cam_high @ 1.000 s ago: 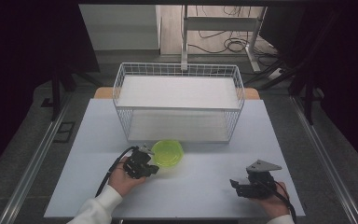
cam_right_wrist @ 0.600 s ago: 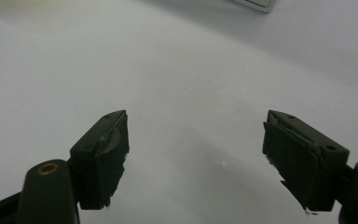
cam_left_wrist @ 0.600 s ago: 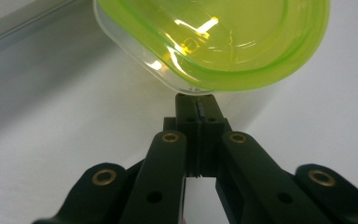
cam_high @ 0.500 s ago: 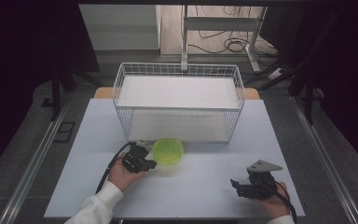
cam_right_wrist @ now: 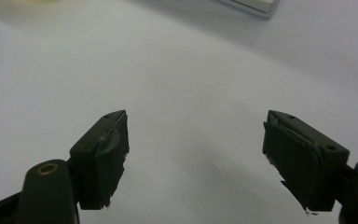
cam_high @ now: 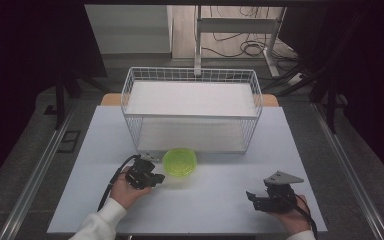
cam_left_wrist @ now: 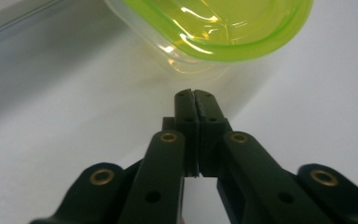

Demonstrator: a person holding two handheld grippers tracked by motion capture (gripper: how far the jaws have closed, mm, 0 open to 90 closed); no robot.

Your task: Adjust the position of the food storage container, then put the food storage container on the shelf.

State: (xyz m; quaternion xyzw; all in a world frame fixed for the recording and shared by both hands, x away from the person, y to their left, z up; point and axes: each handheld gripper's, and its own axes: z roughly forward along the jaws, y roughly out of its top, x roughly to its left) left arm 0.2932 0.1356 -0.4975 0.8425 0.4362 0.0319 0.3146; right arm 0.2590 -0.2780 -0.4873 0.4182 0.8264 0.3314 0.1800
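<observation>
Left gripper (cam_high: 156,178) near the front left of the surface (cam_high: 220,200), jaws just starting to part, almost shut, holding nothing. Green bowl (cam_high: 180,161) just beyond, near the basket (cam_high: 192,100); probably opening to grab it. Right gripper (cam_high: 252,197) front right, jaws wide, empty.

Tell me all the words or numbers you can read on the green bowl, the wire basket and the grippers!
None: no word, number, label or brand can be read in these pictures.
Green bowl: plain see-through plastic, no print.
Wire basket: bare white wire, no tag.
Left gripper and right gripper: plain black, with brass rivets but no markings.
Table: plain white.
</observation>
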